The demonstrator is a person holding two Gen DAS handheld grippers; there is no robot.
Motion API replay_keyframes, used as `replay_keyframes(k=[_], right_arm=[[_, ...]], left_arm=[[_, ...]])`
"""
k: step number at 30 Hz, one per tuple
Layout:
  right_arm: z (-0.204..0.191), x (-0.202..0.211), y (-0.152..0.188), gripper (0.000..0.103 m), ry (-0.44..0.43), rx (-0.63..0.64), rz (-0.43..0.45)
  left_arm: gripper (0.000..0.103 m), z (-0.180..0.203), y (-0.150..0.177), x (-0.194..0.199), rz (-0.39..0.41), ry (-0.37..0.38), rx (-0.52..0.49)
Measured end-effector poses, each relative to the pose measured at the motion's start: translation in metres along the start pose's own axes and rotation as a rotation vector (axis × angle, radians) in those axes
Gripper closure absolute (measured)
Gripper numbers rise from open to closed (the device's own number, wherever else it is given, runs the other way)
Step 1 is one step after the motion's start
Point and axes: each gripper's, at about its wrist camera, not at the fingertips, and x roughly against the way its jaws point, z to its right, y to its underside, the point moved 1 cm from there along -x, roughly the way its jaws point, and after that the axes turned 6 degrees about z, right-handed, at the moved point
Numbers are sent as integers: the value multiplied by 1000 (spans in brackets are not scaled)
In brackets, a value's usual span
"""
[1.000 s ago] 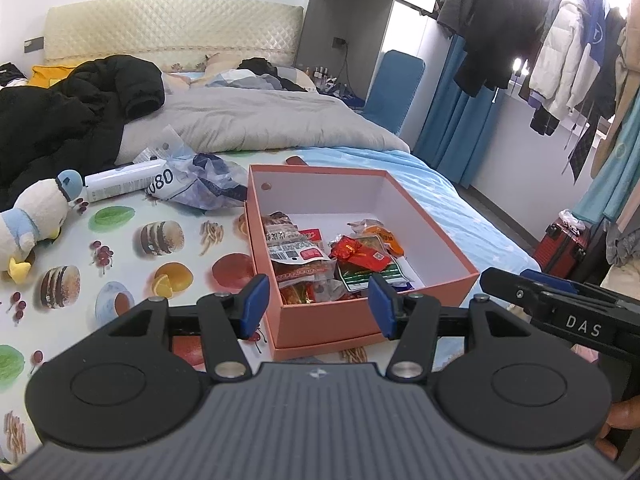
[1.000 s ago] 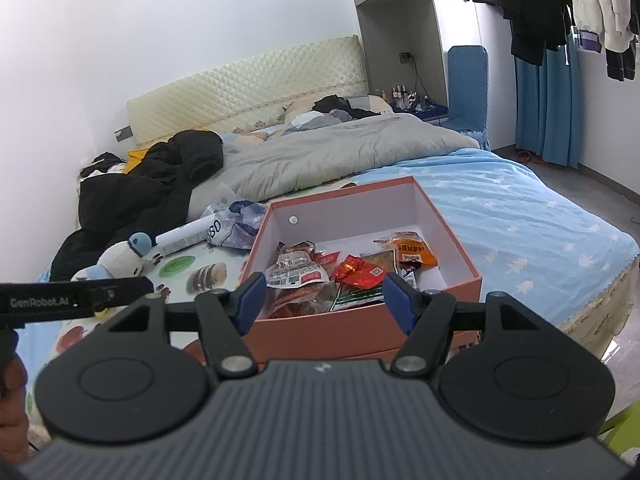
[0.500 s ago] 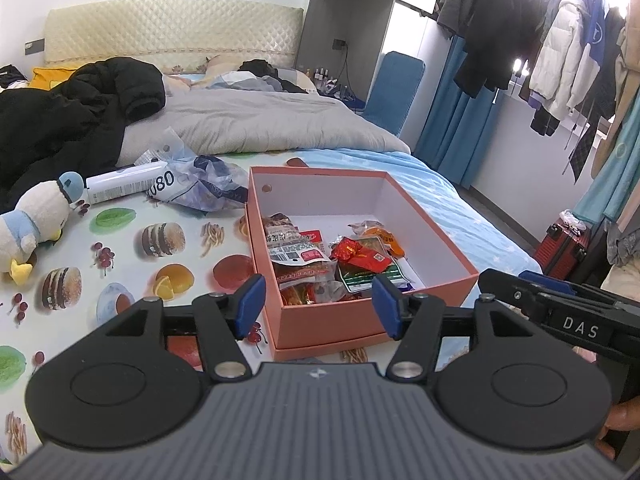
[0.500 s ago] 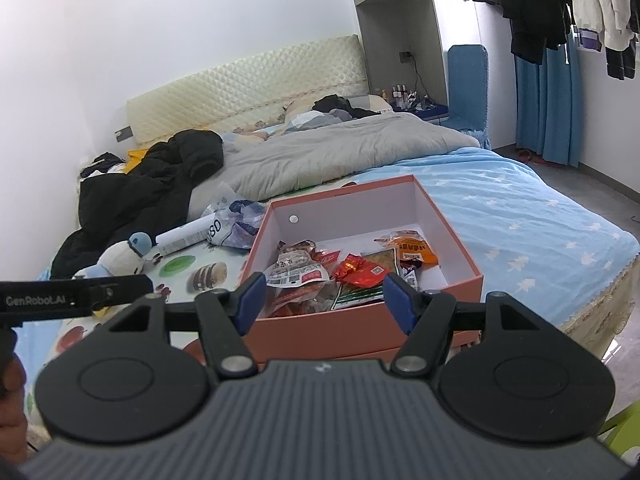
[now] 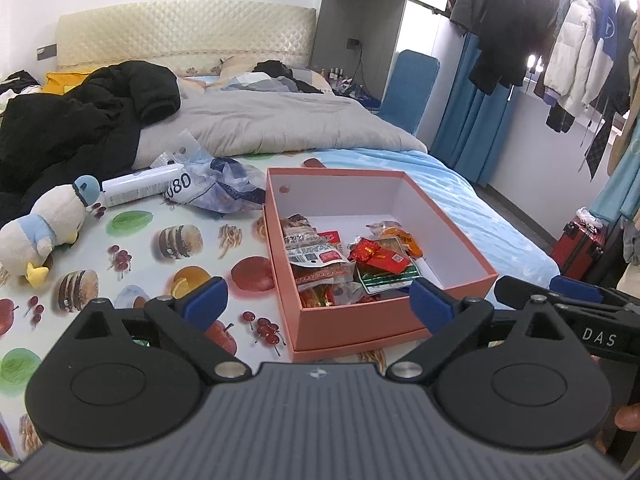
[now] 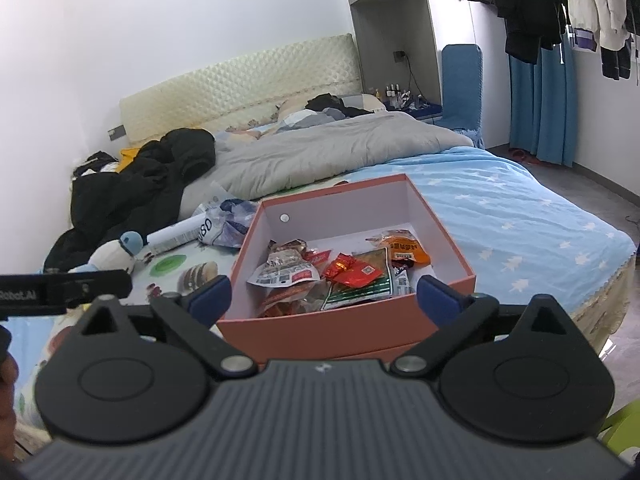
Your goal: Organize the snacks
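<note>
**Snacks piled in an open box on the bed**

Snacks (image 5: pixel 340 264) lie in a loose heap inside an open salmon-pink box (image 5: pixel 352 322), crowded toward its near left corner. Among them are a red wrapper (image 6: pixel 348 270), an orange packet (image 6: pixel 404 250) toward the far right of the heap, a green-edged packet (image 6: pixel 360 290) and a clear packet with a printed label (image 5: pixel 316 254). The right part of the white box floor is bare. The box sits on a sheet printed with burgers and fruit (image 5: pixel 160 248), spread over the bed; a pale blue sheet with white stars (image 6: pixel 520 216) covers the bed to the right of it.

The left hand-held gripper (image 5: pixel 318 300) hovers in front of the near wall of the box, its blue-tipped fingers (image 5: pixel 206 300) spread wide and holding nothing. The right hand-held gripper (image 6: pixel 324 296) hovers at the same near wall, also spread wide and empty, with the box front filling the gap between its fingers.

Beyond the box on the left lie a crumpled plastic bag (image 5: pixel 224 192) and a white tube (image 5: pixel 136 188), with a plush duck (image 5: pixel 44 232) nearer the left edge. A black jacket (image 5: pixel 80 128) and a grey duvet (image 5: pixel 272 124) lie further up the bed, before a cream headboard (image 5: pixel 184 42). Clothes hang on a rail (image 5: pixel 560 52) at the right, above a red suitcase (image 5: pixel 580 248).
</note>
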Motion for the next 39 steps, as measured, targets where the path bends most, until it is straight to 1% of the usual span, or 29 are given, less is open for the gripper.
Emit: replay_keyframes(k=[12,22,39], right_arm=[[1,0,0,2,6,3,14],[1,1,-2,2,9,8,23],[1,1,-4,2,8,14,37]], left_arm=[[0,0,0,1,0,-21,-11],[0,0,-3,1,-29,-53,-8],[0,0,-7,3,-16,-55,-9]])
